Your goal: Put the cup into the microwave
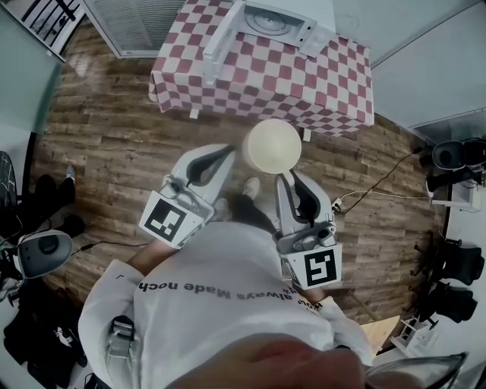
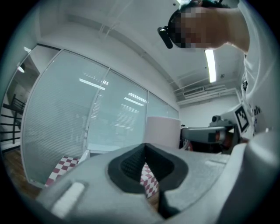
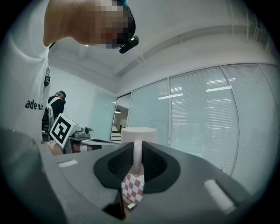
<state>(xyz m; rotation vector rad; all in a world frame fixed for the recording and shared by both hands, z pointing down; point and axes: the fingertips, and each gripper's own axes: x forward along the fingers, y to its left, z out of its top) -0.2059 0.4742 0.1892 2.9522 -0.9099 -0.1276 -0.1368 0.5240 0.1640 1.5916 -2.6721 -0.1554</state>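
Note:
A cream cup (image 1: 272,146) hangs in the air in front of the person, above the wooden floor. My right gripper (image 1: 287,176) is shut on the cup's handle (image 3: 137,154), which runs upright between the black pads. The cup body (image 3: 139,133) stands just beyond the jaws. My left gripper (image 1: 228,153) is beside the cup on its left, with its jaws together and nothing in them. From the left gripper view the cup (image 2: 162,130) shows past the jaws. The white microwave (image 1: 285,23) sits on a red-and-white checked table (image 1: 258,83), its door (image 1: 220,39) swung open.
The person's white sweatshirt (image 1: 228,289) fills the lower head view. A power strip with cables (image 1: 345,203) lies on the floor at right. Black chairs (image 1: 456,159) stand far right, and dark equipment (image 1: 42,251) is at left. Glass walls with blinds (image 3: 205,118) surround the room.

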